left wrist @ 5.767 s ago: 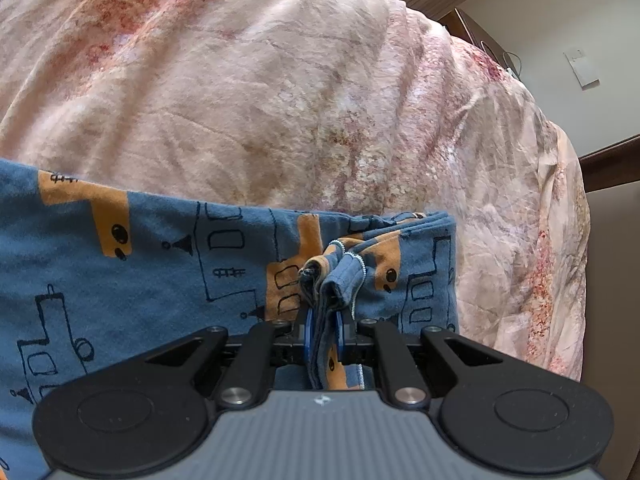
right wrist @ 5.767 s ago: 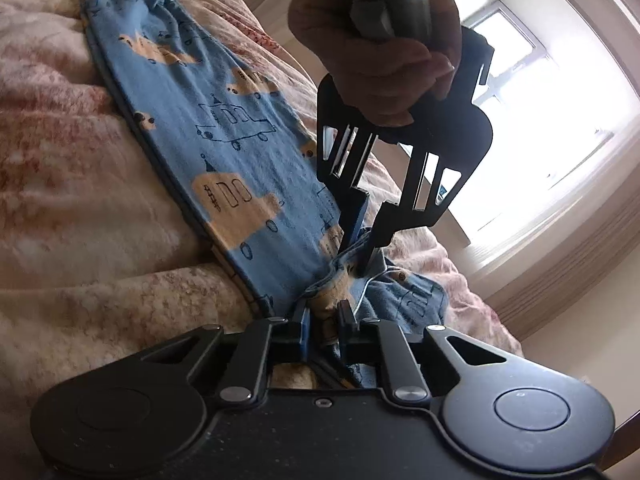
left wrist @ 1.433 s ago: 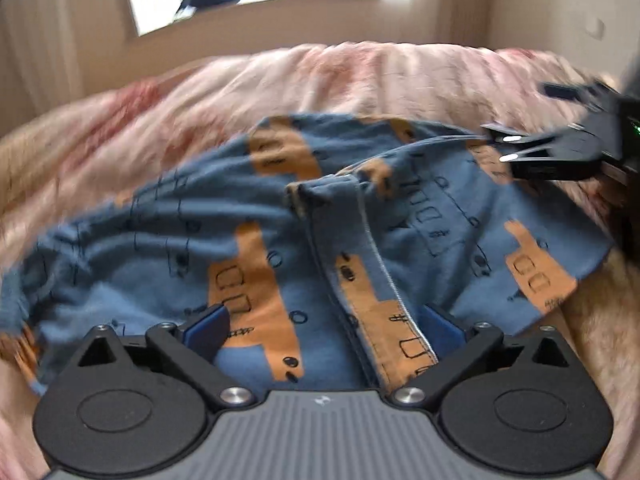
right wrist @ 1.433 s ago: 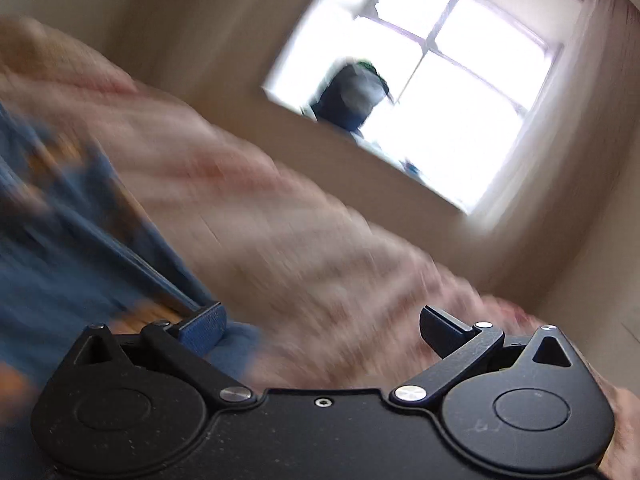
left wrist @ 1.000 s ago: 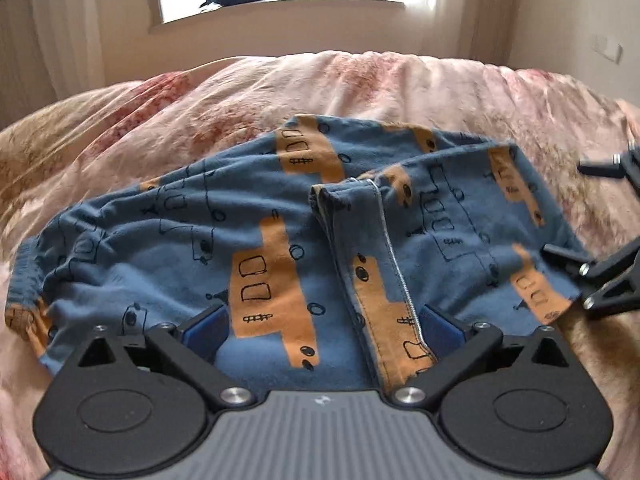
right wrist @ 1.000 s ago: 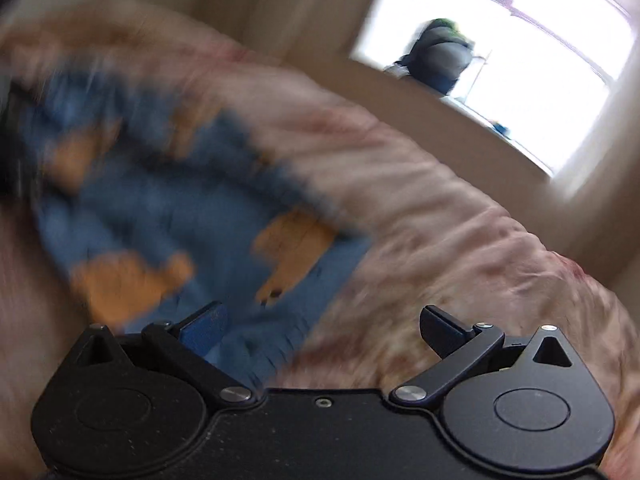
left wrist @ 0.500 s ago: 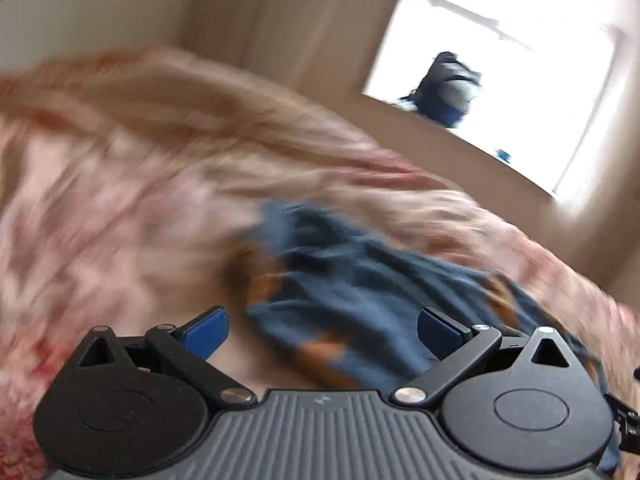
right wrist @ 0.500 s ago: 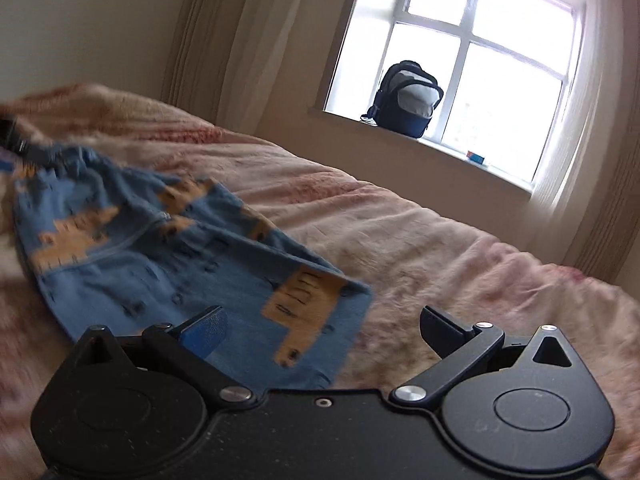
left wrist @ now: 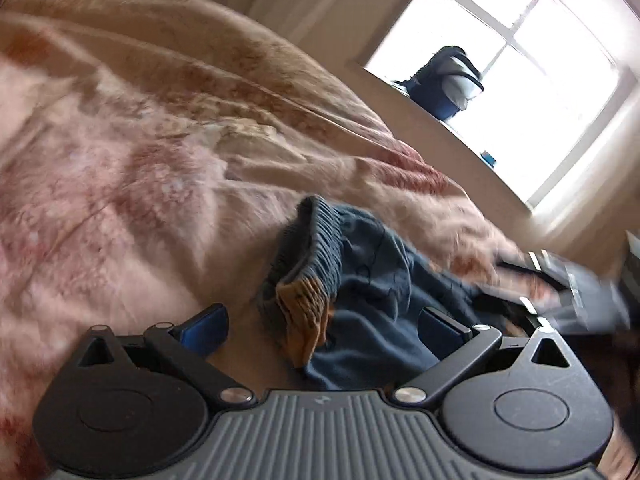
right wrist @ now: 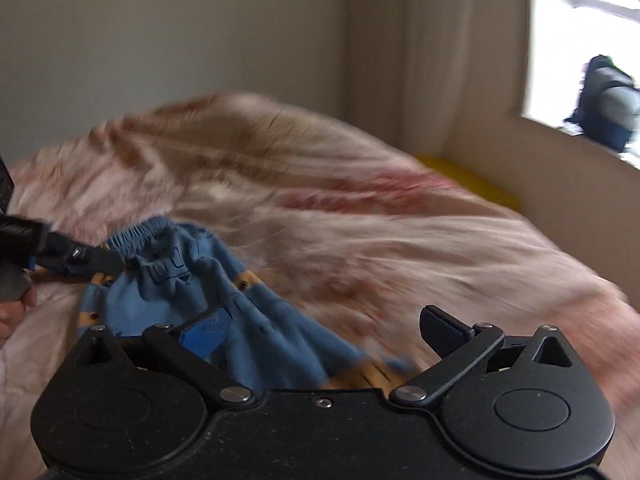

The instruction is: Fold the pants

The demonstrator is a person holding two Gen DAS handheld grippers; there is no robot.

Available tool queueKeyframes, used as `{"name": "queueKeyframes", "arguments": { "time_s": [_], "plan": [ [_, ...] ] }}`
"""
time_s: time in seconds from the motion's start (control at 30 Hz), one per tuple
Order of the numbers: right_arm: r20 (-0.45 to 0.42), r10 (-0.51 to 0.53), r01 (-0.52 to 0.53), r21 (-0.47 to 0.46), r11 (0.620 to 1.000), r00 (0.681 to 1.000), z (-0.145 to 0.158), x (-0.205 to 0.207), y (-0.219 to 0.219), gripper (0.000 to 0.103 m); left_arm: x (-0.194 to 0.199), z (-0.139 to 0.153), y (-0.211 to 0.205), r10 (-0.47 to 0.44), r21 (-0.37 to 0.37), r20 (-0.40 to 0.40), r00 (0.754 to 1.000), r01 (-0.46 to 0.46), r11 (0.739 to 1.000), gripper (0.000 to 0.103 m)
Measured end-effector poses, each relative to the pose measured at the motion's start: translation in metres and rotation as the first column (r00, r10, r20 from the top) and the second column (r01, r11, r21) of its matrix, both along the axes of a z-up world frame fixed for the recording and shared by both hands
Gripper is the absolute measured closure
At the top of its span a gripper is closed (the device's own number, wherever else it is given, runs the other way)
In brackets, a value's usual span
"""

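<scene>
Here the blue pants (left wrist: 360, 300) lie bunched, elastic waistband up, both claws (left wrist: 320, 330) (right wrist: 320, 330) spread wide and empty

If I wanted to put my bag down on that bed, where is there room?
Most of the blanket is bare: the wide stretch from the pants toward the window wall, and the far side toward the plain wall. It is crowded only near the cameras, where the pants lie bunched with the open left gripper and right gripper over them.
</scene>
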State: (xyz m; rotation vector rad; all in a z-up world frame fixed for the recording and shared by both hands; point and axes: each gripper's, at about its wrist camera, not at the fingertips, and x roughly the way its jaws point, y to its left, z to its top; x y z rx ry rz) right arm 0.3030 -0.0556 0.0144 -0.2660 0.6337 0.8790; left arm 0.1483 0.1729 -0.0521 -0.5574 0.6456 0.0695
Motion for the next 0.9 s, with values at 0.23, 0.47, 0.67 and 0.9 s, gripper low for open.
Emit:
{"name": "queueKeyframes", "arguments": {
  "time_s": [0.23,0.47,0.67,0.9],
  "plan": [
    [0.094,0.256,-0.231,-0.215,0.949,0.962,-0.028,0.024,0.07,0.001,-0.007,0.003,0.007,-0.048,-0.023,0.021,0.999,0.049,0.999,0.0],
    [0.052,0.217,-0.209,-0.133,0.969,0.975,-0.032,0.035,0.056,0.001,0.003,0.002,0.019,0.001,-0.13,0.016,1.0,0.001,0.992,0.017],
    [0.273,0.135,-0.07,-0.236,0.969,0.952,0.011,-0.013,0.031,0.001,0.01,-0.005,0.021,0.102,-0.168,-0.026,0.994,-0.105,0.98,0.058],
    [0.285,-0.093,0.184,-0.314,0.932,0.954,-0.014,-0.013,-0.046,0.001,0.009,0.001,0.011,0.132,-0.083,-0.053,0.99,-0.136,0.987,0.081]
  ]
}}
